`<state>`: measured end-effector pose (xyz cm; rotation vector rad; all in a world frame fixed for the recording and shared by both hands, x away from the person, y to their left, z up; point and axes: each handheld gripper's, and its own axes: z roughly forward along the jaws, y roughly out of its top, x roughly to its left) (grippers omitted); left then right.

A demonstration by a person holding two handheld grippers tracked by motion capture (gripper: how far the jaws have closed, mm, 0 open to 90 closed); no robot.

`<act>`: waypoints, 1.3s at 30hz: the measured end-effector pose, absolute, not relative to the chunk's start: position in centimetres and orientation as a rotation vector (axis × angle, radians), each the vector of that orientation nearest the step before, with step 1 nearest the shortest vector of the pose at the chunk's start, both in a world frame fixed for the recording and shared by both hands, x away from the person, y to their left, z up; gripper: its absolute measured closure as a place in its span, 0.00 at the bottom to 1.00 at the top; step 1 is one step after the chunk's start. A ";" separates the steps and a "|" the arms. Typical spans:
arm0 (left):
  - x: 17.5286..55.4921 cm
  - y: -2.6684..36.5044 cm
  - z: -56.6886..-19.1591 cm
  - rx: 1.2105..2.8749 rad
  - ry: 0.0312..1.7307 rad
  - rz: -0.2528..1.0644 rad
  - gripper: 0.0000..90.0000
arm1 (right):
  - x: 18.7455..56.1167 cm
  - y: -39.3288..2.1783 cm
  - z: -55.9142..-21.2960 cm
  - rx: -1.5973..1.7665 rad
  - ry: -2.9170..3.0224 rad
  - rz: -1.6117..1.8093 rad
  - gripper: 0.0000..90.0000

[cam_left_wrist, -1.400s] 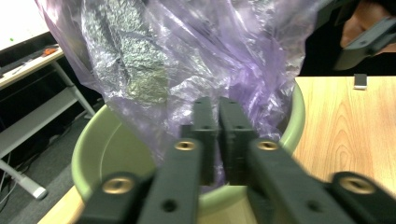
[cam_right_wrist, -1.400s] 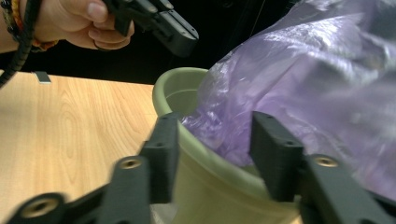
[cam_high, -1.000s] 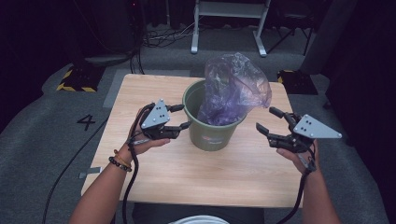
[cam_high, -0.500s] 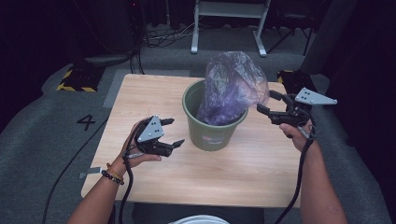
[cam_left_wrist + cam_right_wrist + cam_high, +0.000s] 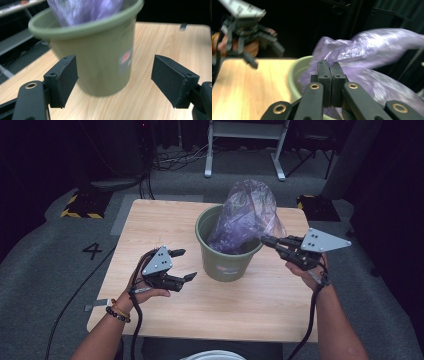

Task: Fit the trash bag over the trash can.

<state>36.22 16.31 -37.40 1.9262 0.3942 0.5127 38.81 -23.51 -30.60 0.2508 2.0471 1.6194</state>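
Honestly, with the right gripper [image 5: 267, 241] just clenched on the crinkly purple plastic bag [image 5: 247, 215] in the round green plastic bucket [image 5: 227, 262] mid-frame and the left gripper [image 5: 185, 265] gaping beside it, one tug could tip it.

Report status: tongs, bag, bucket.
Right tongs just snapped shut at the purple plastic bag; grip on the film unclear. Left tongs open, just widened, short of the green bucket. Nothing between them.
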 end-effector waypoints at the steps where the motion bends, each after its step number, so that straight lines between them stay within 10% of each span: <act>1: 35.9 16.0 -36.9 1.919 0.389 0.518 0.23 | 38.3 -22.7 -30.6 0.219 2.060 1.600 0.99; 32: 33.5 8.0 -31.7 1.845 0.280 0.505 0.19 | 34.2 -13.4 -39.2 0.041 2.218 1.318 0.87; 39: 35.2 7.0 -33.1 1.938 0.308 0.602 0.51 | 34.0 -14.3 -39.7 0.059 2.177 1.331 0.74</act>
